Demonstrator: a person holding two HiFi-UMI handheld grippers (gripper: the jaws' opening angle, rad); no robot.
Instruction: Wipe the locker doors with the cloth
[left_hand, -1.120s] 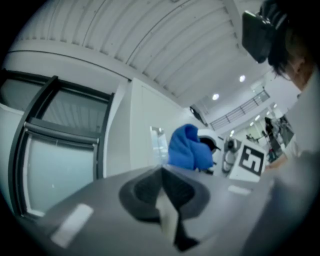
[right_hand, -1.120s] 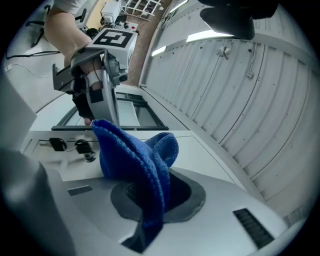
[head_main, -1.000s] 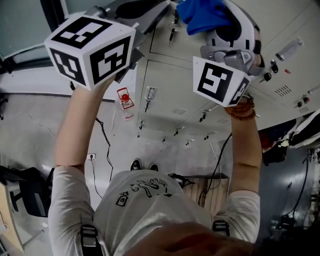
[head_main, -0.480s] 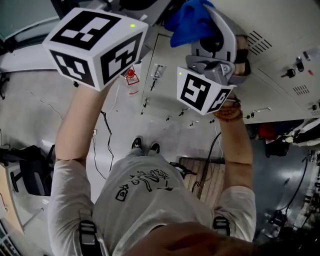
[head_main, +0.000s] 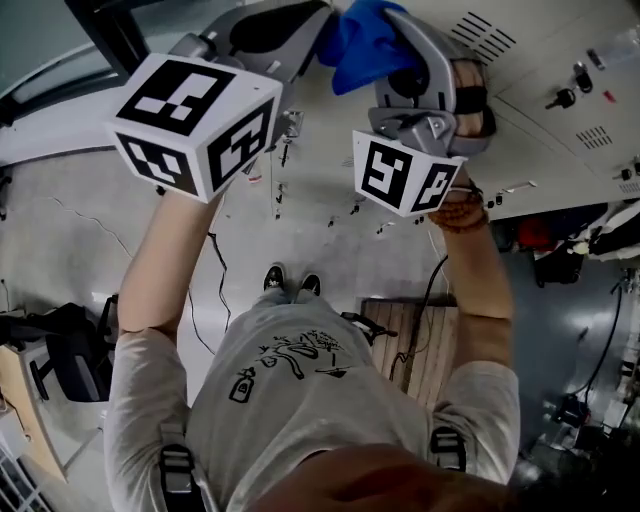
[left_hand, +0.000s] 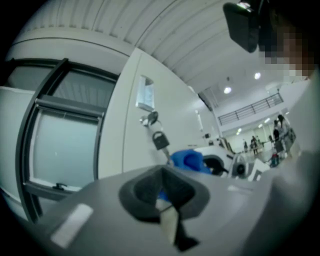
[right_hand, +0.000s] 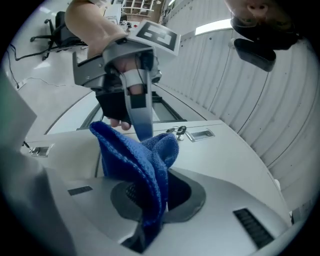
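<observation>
Near the top of the head view, the right gripper (right_hand: 150, 200) clamps the bunched cloth (head_main: 362, 45), which may snag the hanging keys (right_hand: 180, 131); the left gripper (left_hand: 167, 210) is closed and empty.

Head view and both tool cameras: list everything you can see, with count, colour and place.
Cloth: one, blue, clamped in the right tool.
Locker doors: several, cream, ahead of the tools.
Padlock: one, dark, hanging on a locker door.
Chair: one, black, floor at left.
Left tool: one, grey, jaws together, beside the cloth.
Right tool: one, grey, shut on the cloth.
Arms: two, bare, holding the tools.
</observation>
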